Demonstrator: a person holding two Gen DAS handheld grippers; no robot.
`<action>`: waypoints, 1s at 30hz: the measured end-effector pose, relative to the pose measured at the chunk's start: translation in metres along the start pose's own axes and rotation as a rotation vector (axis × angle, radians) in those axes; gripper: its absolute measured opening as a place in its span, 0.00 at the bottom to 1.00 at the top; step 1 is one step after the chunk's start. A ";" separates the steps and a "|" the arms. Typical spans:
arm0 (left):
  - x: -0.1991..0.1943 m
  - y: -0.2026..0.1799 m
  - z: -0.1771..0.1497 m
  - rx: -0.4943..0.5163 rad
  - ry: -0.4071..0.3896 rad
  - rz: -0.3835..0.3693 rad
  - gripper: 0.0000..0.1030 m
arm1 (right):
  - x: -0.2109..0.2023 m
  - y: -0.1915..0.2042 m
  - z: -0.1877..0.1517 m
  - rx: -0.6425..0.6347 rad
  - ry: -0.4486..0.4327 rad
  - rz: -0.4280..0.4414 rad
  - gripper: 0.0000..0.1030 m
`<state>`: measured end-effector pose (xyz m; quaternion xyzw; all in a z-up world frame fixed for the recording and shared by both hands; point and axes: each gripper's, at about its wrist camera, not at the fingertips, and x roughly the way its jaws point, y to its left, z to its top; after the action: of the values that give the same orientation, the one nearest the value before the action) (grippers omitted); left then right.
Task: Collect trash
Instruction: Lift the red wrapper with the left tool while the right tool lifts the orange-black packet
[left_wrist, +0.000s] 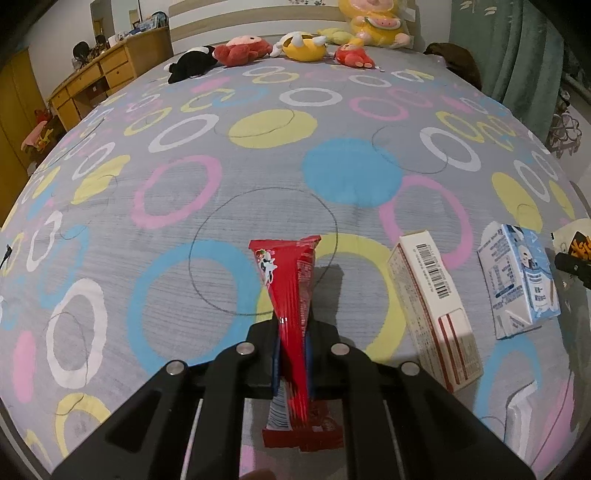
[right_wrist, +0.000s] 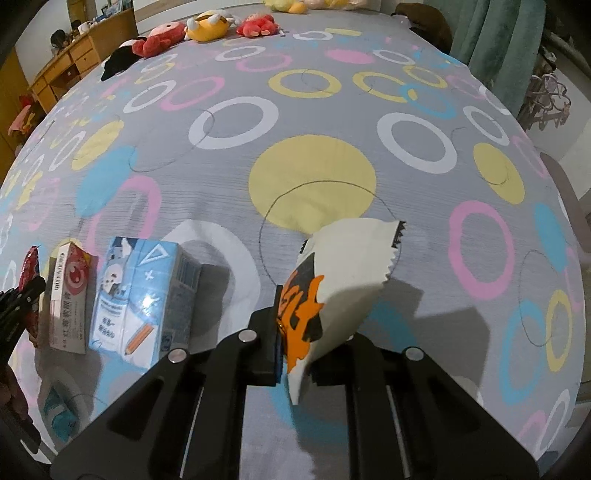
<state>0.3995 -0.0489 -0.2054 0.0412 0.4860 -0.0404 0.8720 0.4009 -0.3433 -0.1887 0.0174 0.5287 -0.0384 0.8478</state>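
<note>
My left gripper (left_wrist: 291, 354) is shut on a red snack wrapper (left_wrist: 290, 291) and holds it edge-up above the bed. My right gripper (right_wrist: 295, 343) is shut on a white, orange and black wrapper (right_wrist: 343, 269), also held above the bed. A white carton with a barcode (left_wrist: 432, 306) and a blue-and-white milk carton (left_wrist: 521, 280) lie on the bedspread between the two grippers. Both also show in the right wrist view, the white carton (right_wrist: 68, 299) left of the milk carton (right_wrist: 140, 295). The left gripper (right_wrist: 18, 302) shows at the right wrist view's left edge.
The bed has a grey bedspread (left_wrist: 258, 177) with coloured rings. Several plush toys (left_wrist: 306, 46) lie by the headboard. A wooden desk (left_wrist: 107, 74) stands at the left. Green curtains (left_wrist: 517, 48) hang at the right. Another small carton (right_wrist: 59, 413) lies near the bed's front edge.
</note>
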 end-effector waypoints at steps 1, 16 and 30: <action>-0.002 -0.001 0.000 0.005 -0.003 0.001 0.09 | -0.003 0.000 -0.001 0.001 -0.003 0.000 0.10; -0.031 -0.006 -0.002 0.045 -0.056 0.007 0.09 | -0.048 0.004 -0.016 0.008 -0.053 0.011 0.10; -0.075 -0.001 -0.016 0.030 -0.121 -0.022 0.10 | -0.110 0.018 -0.041 0.006 -0.120 0.023 0.10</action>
<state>0.3464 -0.0462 -0.1495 0.0462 0.4324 -0.0598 0.8985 0.3176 -0.3177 -0.1079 0.0238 0.4766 -0.0314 0.8782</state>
